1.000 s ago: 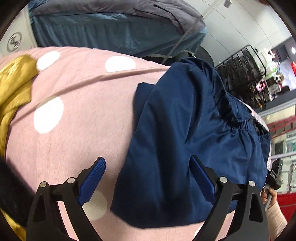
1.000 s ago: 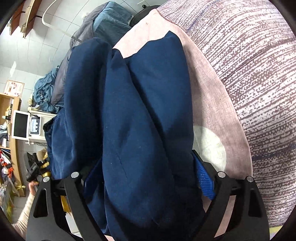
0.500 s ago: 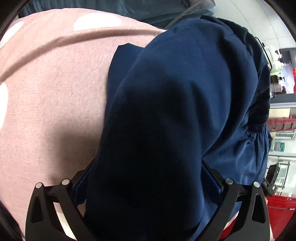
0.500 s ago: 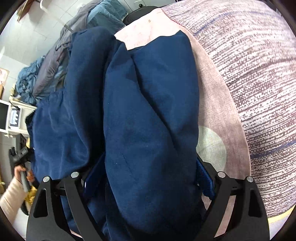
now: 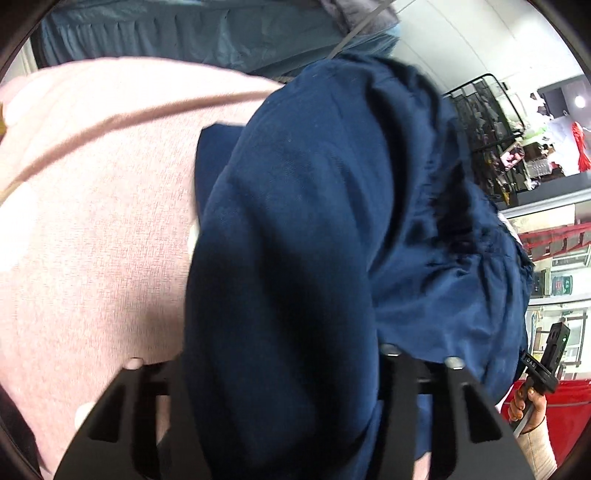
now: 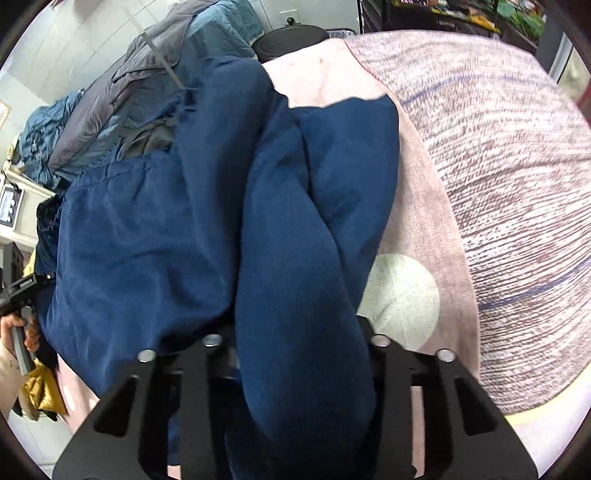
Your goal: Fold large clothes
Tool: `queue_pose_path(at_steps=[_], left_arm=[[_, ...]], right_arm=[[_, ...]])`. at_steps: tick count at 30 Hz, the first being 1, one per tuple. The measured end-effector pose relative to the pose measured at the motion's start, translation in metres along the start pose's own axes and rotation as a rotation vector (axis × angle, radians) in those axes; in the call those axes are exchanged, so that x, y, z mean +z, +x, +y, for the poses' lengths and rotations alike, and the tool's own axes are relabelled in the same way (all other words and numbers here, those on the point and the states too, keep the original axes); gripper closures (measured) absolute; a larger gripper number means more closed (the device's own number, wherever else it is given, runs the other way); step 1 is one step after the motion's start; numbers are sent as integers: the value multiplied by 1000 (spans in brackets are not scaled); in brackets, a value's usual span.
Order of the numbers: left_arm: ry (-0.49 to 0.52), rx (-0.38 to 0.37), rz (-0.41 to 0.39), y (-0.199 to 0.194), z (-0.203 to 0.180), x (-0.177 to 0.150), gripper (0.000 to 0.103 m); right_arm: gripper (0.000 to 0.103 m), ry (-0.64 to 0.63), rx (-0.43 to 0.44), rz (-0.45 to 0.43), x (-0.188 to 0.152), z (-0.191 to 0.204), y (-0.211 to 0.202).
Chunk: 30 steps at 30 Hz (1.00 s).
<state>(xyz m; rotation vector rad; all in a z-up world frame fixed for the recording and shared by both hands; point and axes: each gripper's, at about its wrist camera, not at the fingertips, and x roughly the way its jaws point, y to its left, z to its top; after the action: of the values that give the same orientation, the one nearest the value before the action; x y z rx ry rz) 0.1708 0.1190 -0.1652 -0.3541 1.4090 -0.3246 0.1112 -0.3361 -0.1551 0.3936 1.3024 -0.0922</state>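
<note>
A navy blue garment (image 5: pixel 314 221) with a gathered elastic waistband lies on a pink cloth with white dots (image 5: pixel 92 203). My left gripper (image 5: pixel 280 373) is shut on a thick fold of the navy garment, which bulges up between the jaws and hides the fingertips. In the right wrist view the same navy garment (image 6: pixel 221 229) is bunched in folds, and my right gripper (image 6: pixel 295 354) is shut on a fold of it. The garment is lifted at both gripped edges.
A purple-and-white woven blanket (image 6: pixel 498 166) lies to the right of the pink cloth (image 6: pixel 417 236). Blue and grey bedding (image 5: pixel 184 33) is piled at the back. A yellow garment (image 6: pixel 40 387) sits at the left edge. Black wire racks (image 5: pixel 487 122) stand beyond.
Both grippers have closed on folds of the navy garment and raised it. One second ago the left gripper was open over the flat garment.
</note>
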Motion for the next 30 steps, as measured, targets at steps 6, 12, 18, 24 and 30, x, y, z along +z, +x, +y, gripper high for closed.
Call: queue_pose_path(at_steps=[6,12,18,24,30], left_arm=[[165,-31,-67,-50,-63,-3,80],[463,-160,-127,-82,-201,1,82],[680,-359,-138,-64,-363,7,82],[812,-309,11,37,-505,-4,74],[867,59,109,145,-520,-15,42]], right_arm=[[83,-8,67,-128,5,22,-70],[85,-79,39,-336,-17,32,-189],[85,139,-111,-527,-76,-51,-299],[81,570,-232,-606,-169,-172,-336],[57,1023,-197,-408,-264,-283,-253]])
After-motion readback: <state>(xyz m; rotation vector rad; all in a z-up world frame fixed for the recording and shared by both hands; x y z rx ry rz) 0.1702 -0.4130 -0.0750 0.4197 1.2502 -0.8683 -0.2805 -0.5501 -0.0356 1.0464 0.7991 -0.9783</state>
